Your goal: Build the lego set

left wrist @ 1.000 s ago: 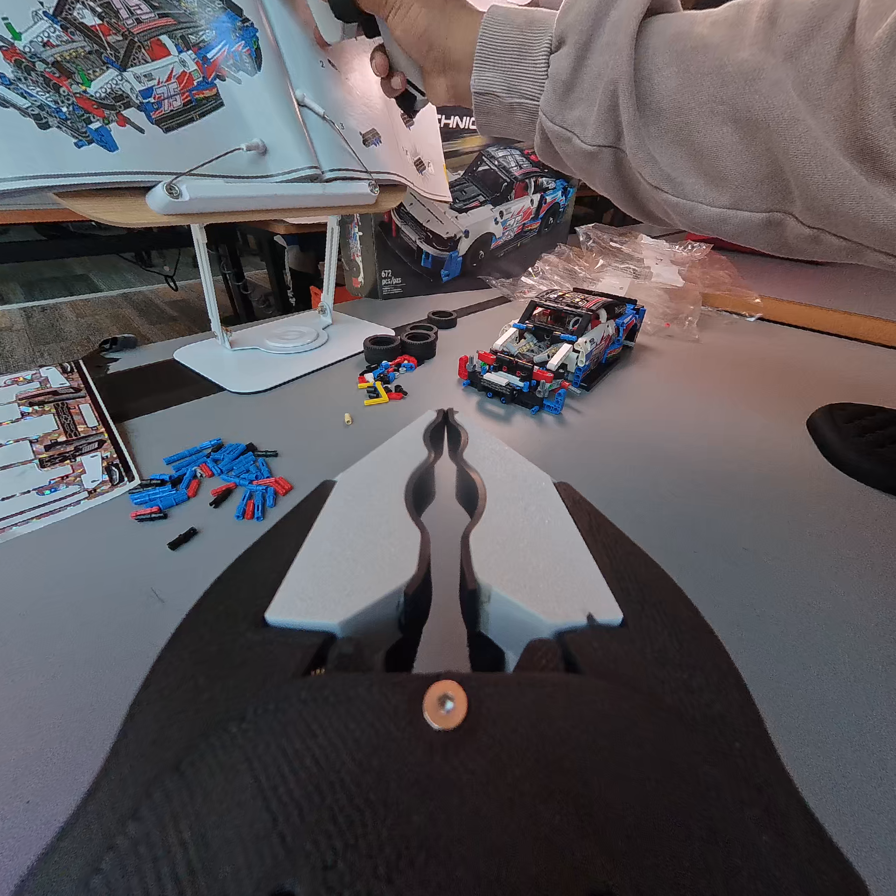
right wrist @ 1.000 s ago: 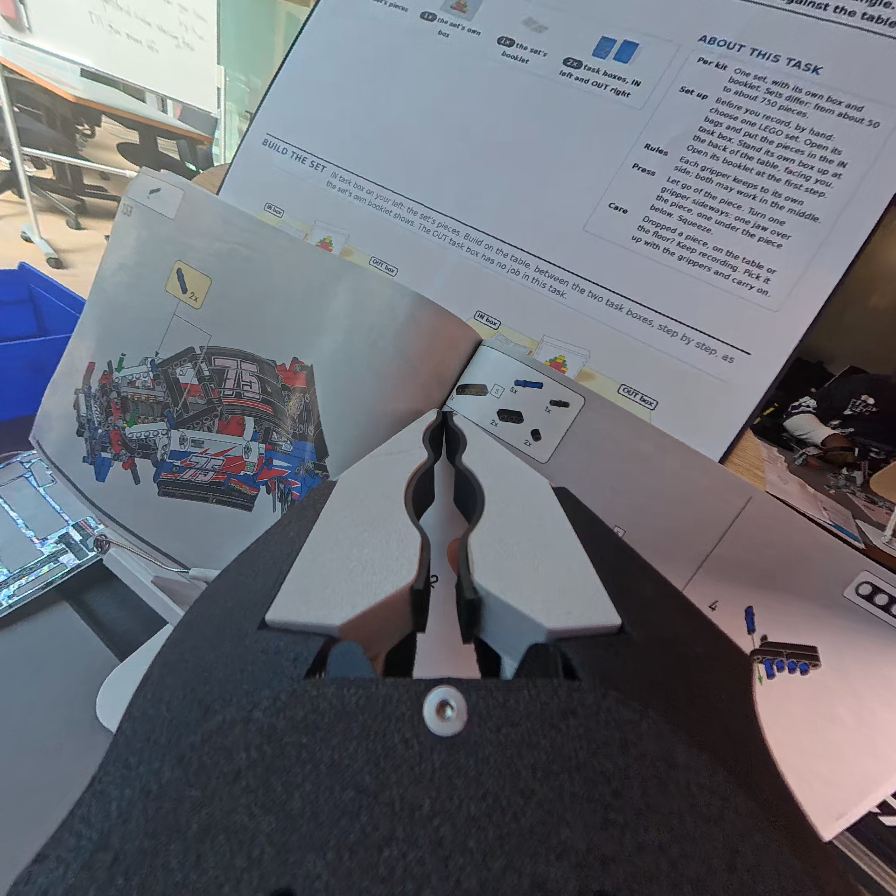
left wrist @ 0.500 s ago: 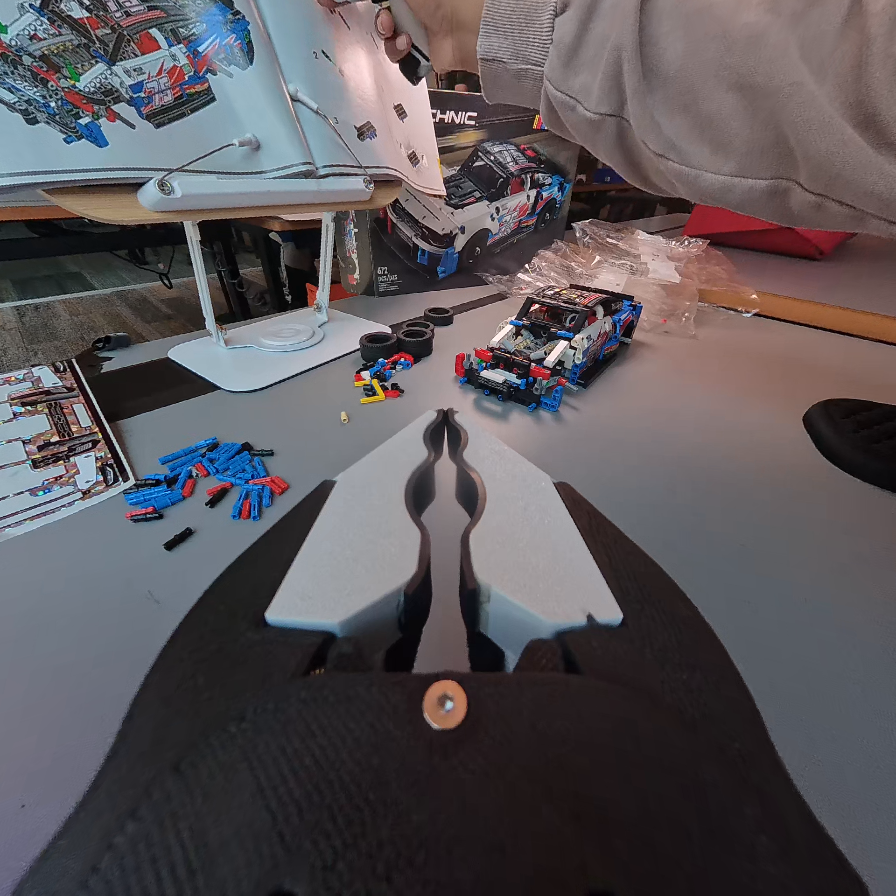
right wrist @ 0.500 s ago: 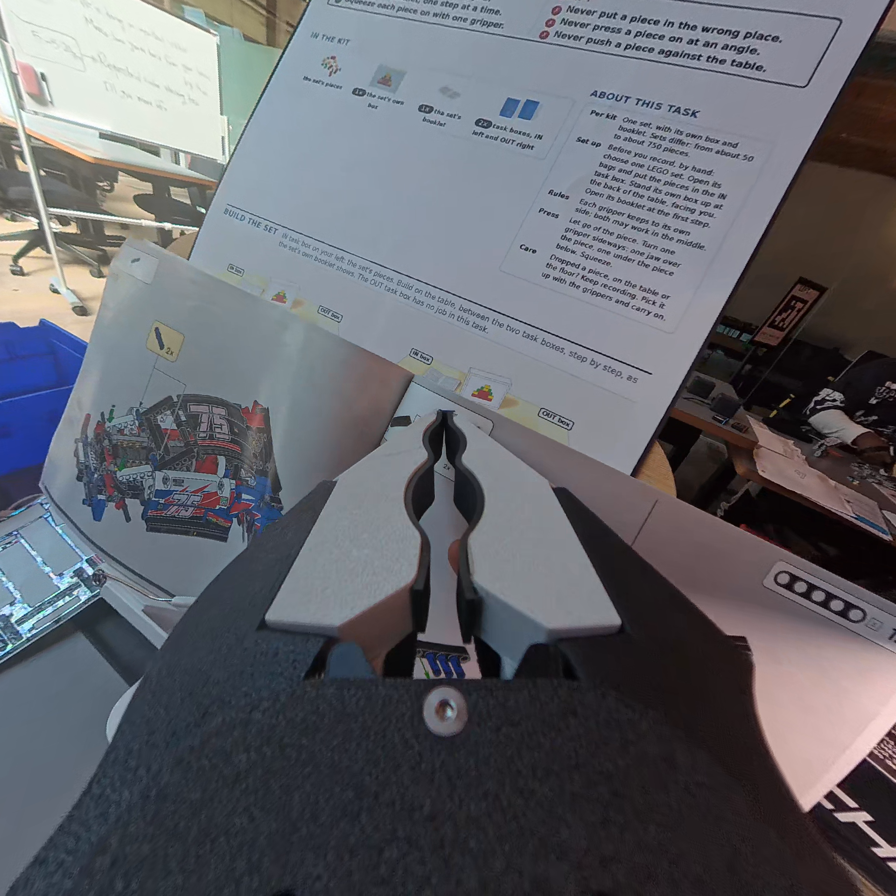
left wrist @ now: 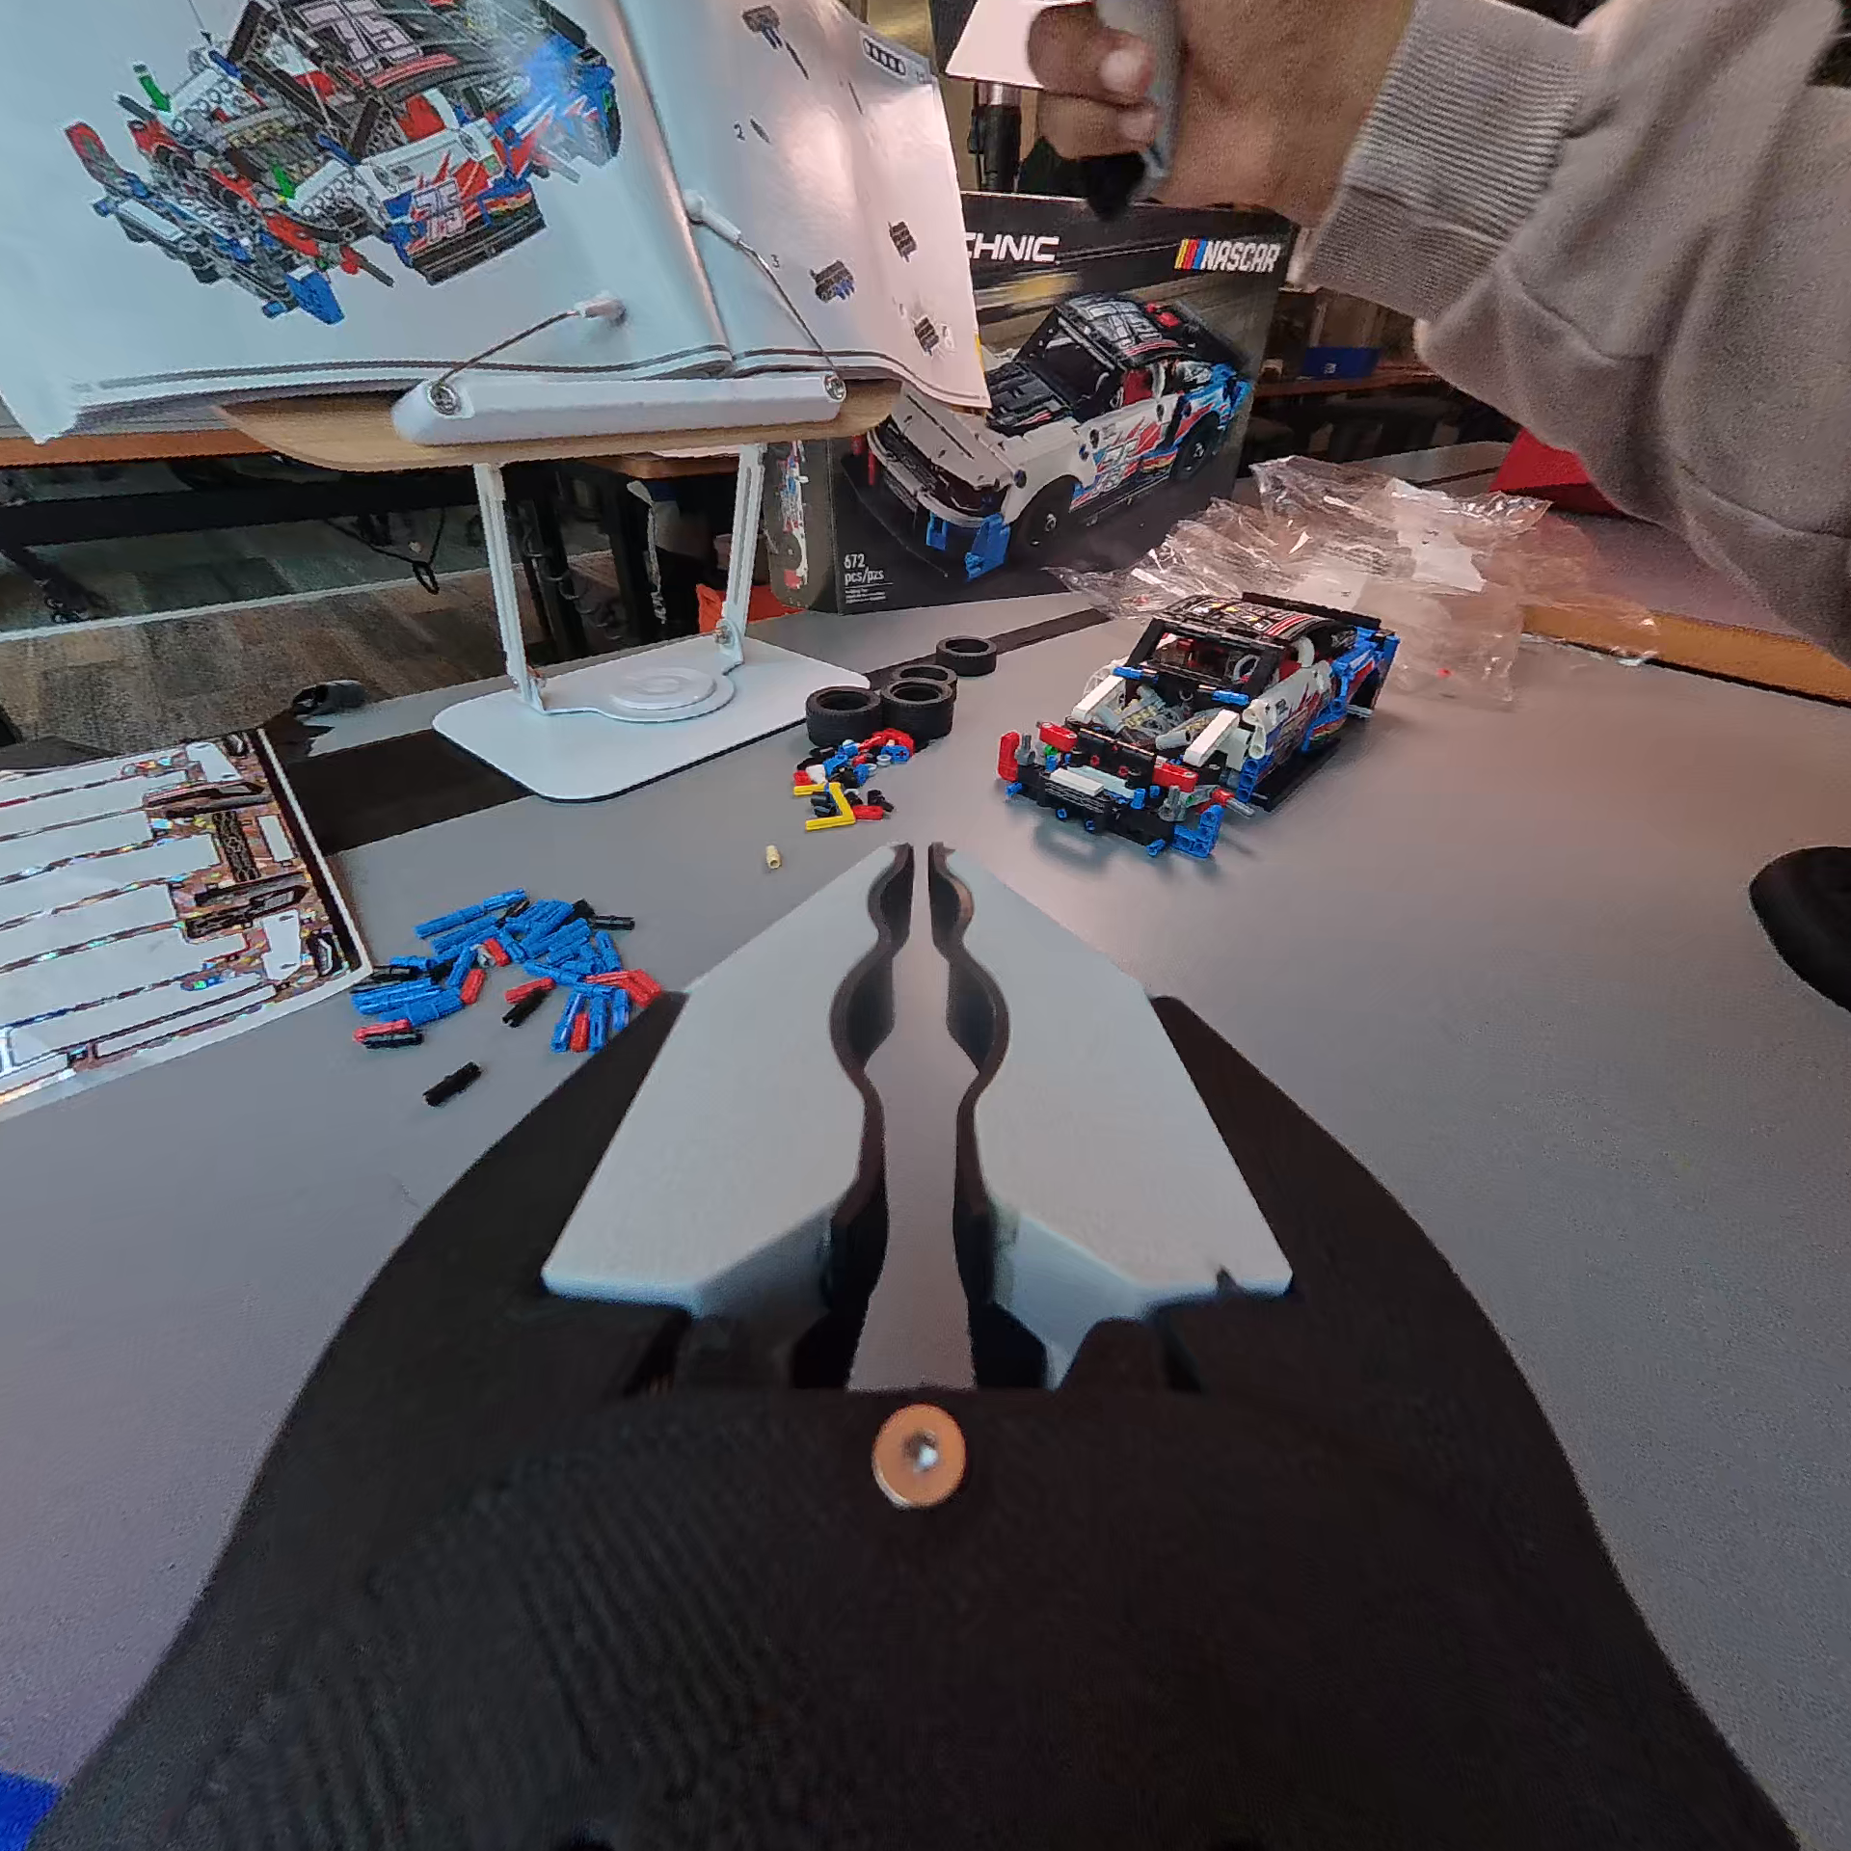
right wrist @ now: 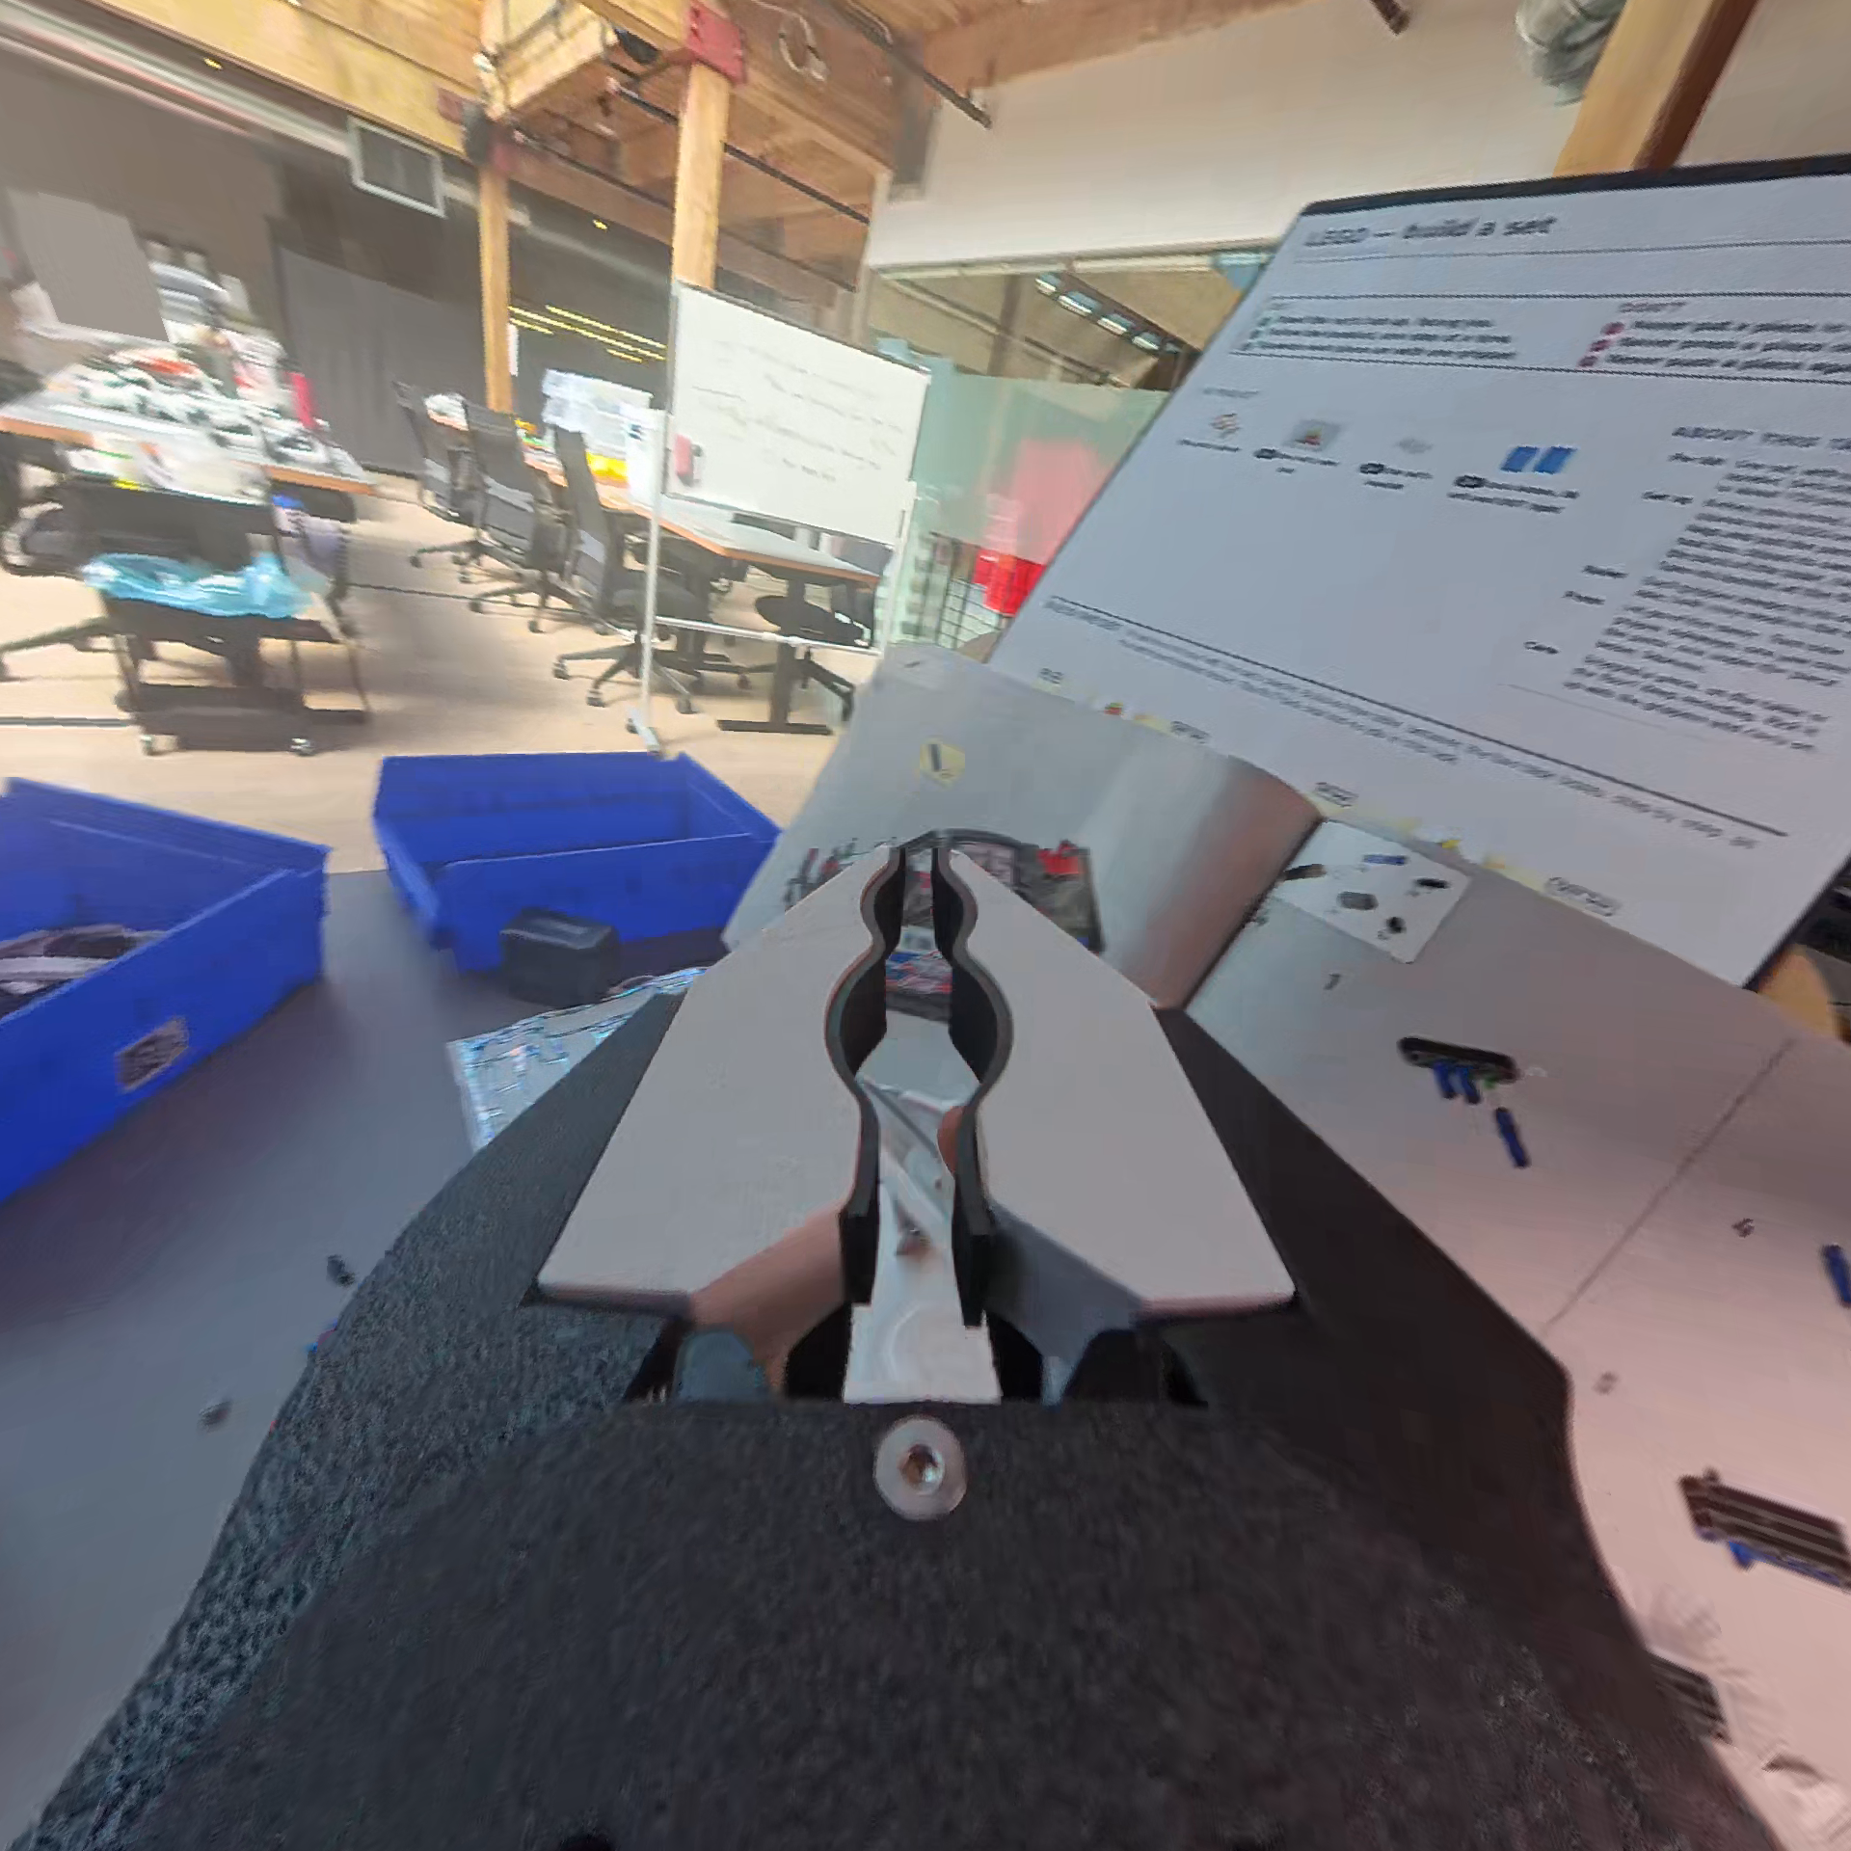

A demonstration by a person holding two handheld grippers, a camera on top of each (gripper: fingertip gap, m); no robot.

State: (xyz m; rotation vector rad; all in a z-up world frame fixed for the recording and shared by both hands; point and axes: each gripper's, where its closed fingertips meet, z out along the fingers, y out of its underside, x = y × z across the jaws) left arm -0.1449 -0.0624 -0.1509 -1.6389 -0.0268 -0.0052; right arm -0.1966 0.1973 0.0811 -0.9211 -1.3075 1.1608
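Left gripper point(left wrist: 919, 851) hovered over the bench point(left wrist: 1452, 1052), jaws together (empty); right gripper point(right wrist: 919, 853) likewise, before the booklet point(right wrist: 1152, 831).

Tyres point(left wrist: 906, 691) lie between stand point(left wrist: 641, 721) and car point(left wrist: 1197, 736).

Blue bins point(right wrist: 561, 861), grey table point(left wrist: 1502, 1052)

Overall light: bright, even indoor light in both views; soft, faint shadows under the model car point(left wrist: 1202, 726) and loose pins point(left wrist: 511, 962).
Glare: sheen on the grey table point(left wrist: 1452, 1052) and the booklet page point(right wrist: 1252, 901).
Blur, left wrist view: mostly sharp; the hand point(left wrist: 1152, 110) at the top edge is smeared.
Blur, right wrist view: motion blur throughout; the printed sheet point(right wrist: 1502, 521) is illegible.
Distortion: wide-angle bending at the edges.
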